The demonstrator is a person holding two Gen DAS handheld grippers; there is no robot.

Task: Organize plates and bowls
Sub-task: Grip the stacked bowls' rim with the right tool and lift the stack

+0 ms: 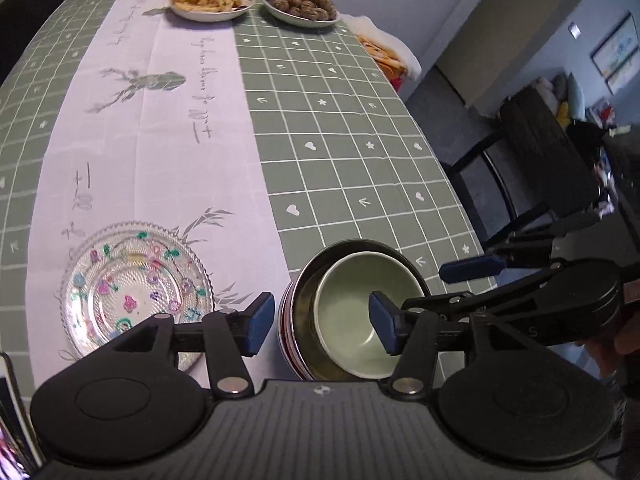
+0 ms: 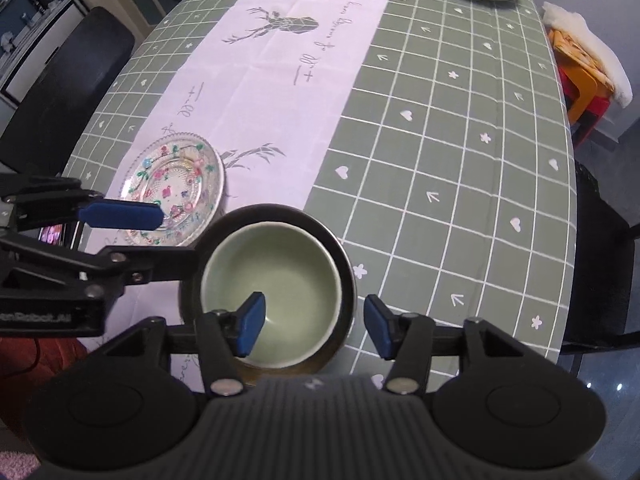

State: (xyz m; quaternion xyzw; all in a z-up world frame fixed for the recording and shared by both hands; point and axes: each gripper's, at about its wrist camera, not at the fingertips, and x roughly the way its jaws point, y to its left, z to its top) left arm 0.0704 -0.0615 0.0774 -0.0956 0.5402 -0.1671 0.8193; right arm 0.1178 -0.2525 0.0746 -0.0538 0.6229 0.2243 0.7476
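You had the green bowl (image 2: 272, 292) nested in the metal bowl (image 2: 340, 248) near the table's (image 2: 440, 160) edge, both grippers (image 1: 322, 322) (image 2: 314, 328) spread, holding nothing; looked smooth and breakable, so I'd pinch the rim

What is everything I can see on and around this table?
green bowl: one, pale green, nested inside the metal bowl
metal bowl: one, dark steel with red-striped outside, near table edge
glass plate: one, clear with coloured flowers, on the white runner beside the bowls
plate of fries: one, white, far end
plate of brown round food: one, white, far end
tablecloth: one, green checked with white runner
chair: one, dark, beside the table
left hand-held gripper: one, black with blue pads, open astride the bowls' rims
right hand-held gripper: one, same colours, open astride the bowls' rims
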